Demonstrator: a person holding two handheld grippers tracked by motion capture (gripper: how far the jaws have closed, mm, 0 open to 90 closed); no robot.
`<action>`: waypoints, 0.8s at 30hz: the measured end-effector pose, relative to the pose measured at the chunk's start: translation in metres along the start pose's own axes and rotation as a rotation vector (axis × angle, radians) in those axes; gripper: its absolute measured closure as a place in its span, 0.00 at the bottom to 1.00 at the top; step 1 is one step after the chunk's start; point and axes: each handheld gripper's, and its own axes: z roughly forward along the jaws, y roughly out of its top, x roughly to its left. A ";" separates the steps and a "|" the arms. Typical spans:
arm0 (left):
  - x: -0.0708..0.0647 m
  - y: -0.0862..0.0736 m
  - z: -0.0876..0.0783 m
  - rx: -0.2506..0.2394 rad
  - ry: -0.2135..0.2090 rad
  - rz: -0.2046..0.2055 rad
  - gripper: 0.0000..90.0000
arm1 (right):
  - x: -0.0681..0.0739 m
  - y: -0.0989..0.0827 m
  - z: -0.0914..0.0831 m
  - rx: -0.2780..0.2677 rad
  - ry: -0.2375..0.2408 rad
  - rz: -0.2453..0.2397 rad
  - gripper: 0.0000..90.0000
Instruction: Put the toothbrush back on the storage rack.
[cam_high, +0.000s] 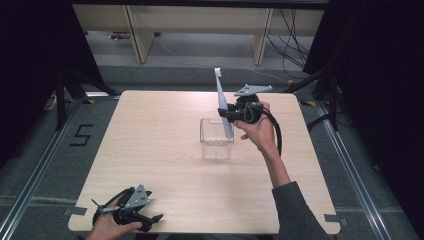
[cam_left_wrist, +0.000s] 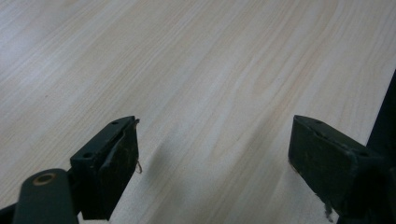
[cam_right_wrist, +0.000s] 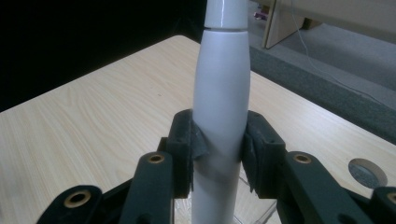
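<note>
Above the clear box (cam_high: 216, 137) mid-table: white toothbrush-like handle (cam_high: 221, 102) upright, lower end inside, pinched between right gripper (cam_high: 226, 113) pads. At near left table (cam_high: 165, 150) corner: left gripper (cam_high: 150, 220) resting, jaws spread, empty.

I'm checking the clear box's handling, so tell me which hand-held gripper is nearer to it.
Right. The right hand-held gripper hangs just above the clear box, clamped on a white toothbrush whose lower end reaches into it. The left hand-held gripper rests open at the table's near left edge, far away.
</note>
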 end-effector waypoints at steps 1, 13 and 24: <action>0.000 0.000 0.000 0.001 0.000 0.003 0.17 | 0.001 0.000 0.003 0.001 0.001 0.010 0.74; 0.000 0.000 0.000 0.008 -0.008 -0.001 0.17 | -0.001 -0.011 0.021 0.063 0.005 0.028 0.74; 0.001 0.000 0.000 0.009 -0.007 0.000 0.17 | 0.000 -0.015 0.034 0.096 -0.002 0.004 0.74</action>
